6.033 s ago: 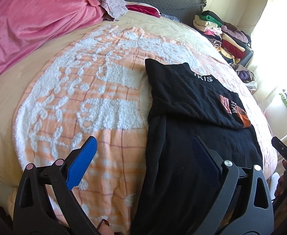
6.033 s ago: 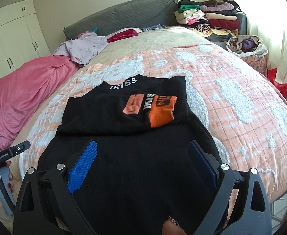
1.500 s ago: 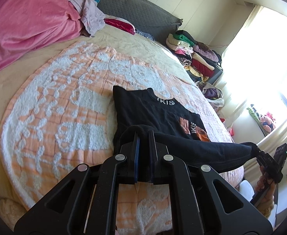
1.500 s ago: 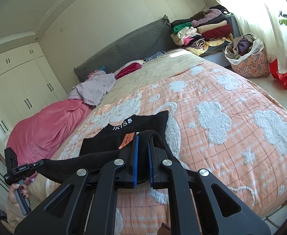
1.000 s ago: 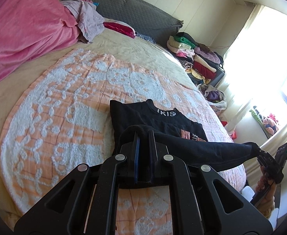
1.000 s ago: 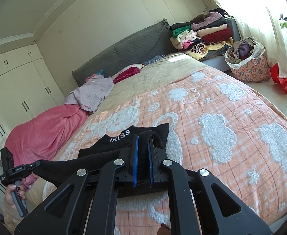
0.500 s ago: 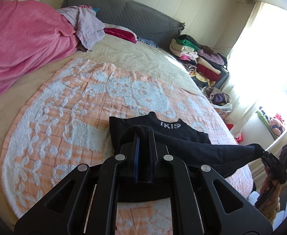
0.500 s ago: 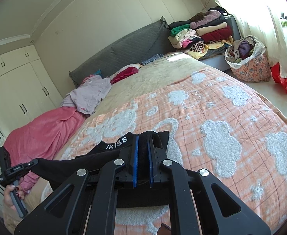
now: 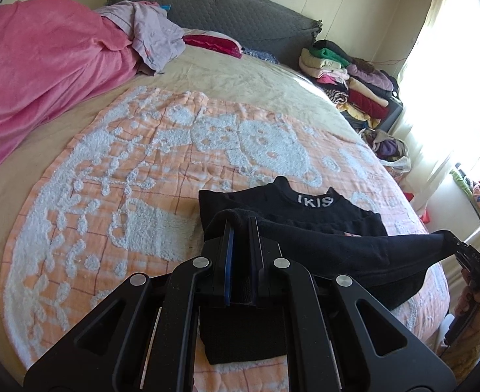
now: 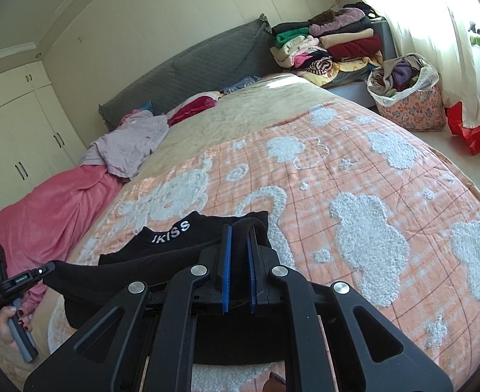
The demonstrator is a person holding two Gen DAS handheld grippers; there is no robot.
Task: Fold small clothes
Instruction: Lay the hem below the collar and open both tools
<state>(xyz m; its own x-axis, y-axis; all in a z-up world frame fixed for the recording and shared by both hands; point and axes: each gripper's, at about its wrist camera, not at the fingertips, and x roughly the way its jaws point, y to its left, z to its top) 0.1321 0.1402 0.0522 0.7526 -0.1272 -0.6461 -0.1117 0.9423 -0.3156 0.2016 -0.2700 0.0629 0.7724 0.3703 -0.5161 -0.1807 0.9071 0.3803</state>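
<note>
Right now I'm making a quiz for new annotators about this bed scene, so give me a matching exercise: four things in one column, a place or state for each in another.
Things
1. black top
2. pink blanket
3. stack of folded clothes
4. floral basket

Places or states
A. on the floor, stuffed with clothes
B. piled beside the grey headboard
C. bunched along the bed's edge
D. clamped in both grippers

Pairs: 1-D, 2-C, 3-B, 4-A

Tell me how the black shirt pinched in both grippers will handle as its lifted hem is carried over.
Likely floppy: the black shirt sags between the left gripper and the right gripper. Probably light, since two small pinches hold the lifted hem up. It may drag on the fuzzy orange blanket rather than slide.
</note>
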